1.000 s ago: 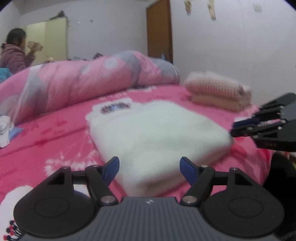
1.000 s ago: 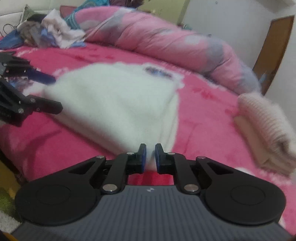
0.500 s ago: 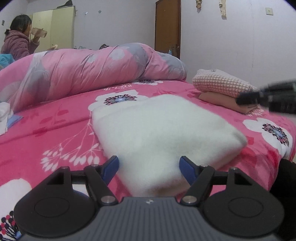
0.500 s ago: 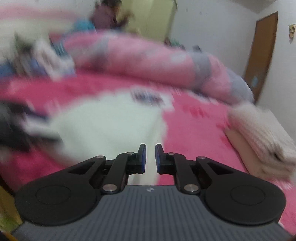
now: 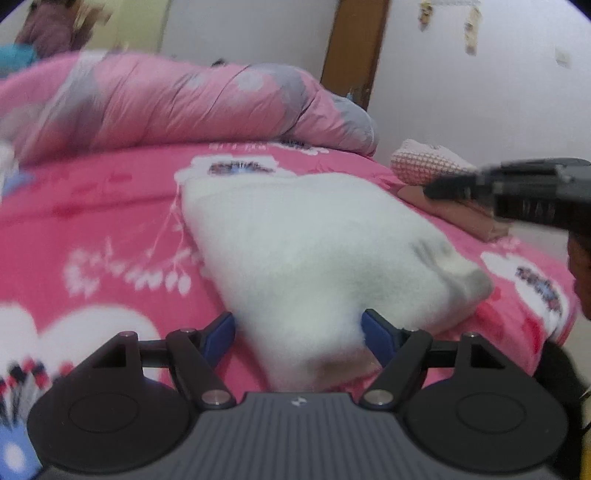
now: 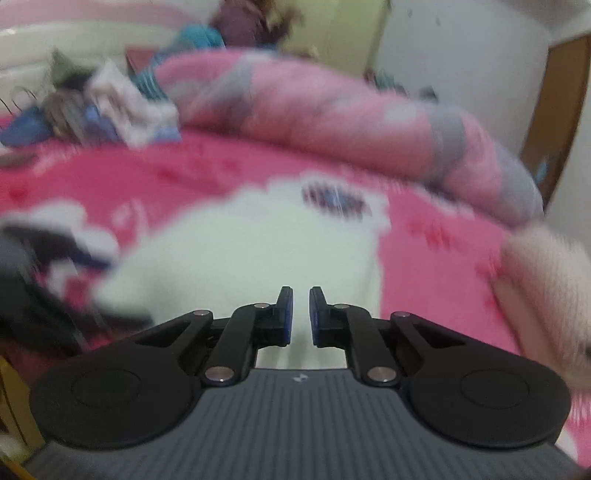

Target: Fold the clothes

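Observation:
A folded white fleecy garment (image 5: pixel 314 240) lies on the pink flowered bed sheet (image 5: pixel 110 206). My left gripper (image 5: pixel 297 332) stands open and wide, low at the garment's near end, which fills the space between the blue pads (image 5: pixel 221 334); I see no squeeze. In the left wrist view my right gripper (image 5: pixel 432 190) reaches in from the right, above the sheet. The right wrist view shows it (image 6: pixel 297 314) shut with only a slit between the pads and nothing in them, hovering over the garment (image 6: pixel 240 251). The left gripper (image 6: pixel 55 266) is a dark blur at the left there.
A rolled pink and grey duvet (image 5: pixel 166 103) runs across the back of the bed. A stack of folded pink and cream clothes (image 5: pixel 424 166) sits at the right, near the bed's edge. Loose clothes (image 6: pixel 103 103) are heaped far left. A person (image 6: pixel 251 18) stands behind; a brown door (image 5: pixel 354 48) is beyond.
My left gripper has sunk and pushed closer, so the garment's near end now fills the space between its fingers, and it has rolled. The right gripper has risen, staying shut.

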### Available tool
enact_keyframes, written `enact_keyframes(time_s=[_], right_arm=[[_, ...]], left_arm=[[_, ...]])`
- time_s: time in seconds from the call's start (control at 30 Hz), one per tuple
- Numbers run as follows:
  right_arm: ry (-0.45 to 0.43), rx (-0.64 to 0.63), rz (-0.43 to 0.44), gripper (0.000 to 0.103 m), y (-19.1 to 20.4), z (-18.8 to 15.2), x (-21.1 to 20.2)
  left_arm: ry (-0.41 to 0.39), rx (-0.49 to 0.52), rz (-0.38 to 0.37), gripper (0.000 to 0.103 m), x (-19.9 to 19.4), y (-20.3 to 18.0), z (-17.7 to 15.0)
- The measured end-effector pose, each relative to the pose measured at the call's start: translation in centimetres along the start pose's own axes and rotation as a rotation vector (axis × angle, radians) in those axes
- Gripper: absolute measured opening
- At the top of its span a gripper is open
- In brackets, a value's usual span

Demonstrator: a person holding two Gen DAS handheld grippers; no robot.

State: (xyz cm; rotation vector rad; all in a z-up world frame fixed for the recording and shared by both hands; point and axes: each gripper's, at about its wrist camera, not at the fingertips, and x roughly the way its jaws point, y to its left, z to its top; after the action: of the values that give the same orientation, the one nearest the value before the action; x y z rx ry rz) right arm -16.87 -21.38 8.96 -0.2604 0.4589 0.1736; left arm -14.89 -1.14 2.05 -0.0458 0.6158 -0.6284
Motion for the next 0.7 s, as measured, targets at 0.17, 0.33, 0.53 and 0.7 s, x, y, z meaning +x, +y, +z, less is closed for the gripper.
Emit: enact_keyframes(time_s=[0.17, 0.33, 0.53, 0.7], right_arm=[[0.031, 0.039, 0.025, 0.01, -0.5, -1.9, 3.7], [0.065, 0.237, 0.1, 0.01, -3.2, -3.4, 5.1], [0.066, 0.245, 0.097, 0.01, -2.8, -3.5, 5.3], [0.061, 0.248, 0.091, 0.01, -2.6, -3.4, 5.3]], left_arm=[[0.003, -0.066, -0.035, 0.075, -0.8, 1.3, -0.9], [-0.046, 0.091, -0.006, 0.072, -3.1, 0.0, -1.9], [-0.045, 0.154, 0.112, 0.072, -1.8, -1.1, -1.8], [-0.091, 0.144, 0.192, 0.07, -3.0, -1.0, -1.6]])
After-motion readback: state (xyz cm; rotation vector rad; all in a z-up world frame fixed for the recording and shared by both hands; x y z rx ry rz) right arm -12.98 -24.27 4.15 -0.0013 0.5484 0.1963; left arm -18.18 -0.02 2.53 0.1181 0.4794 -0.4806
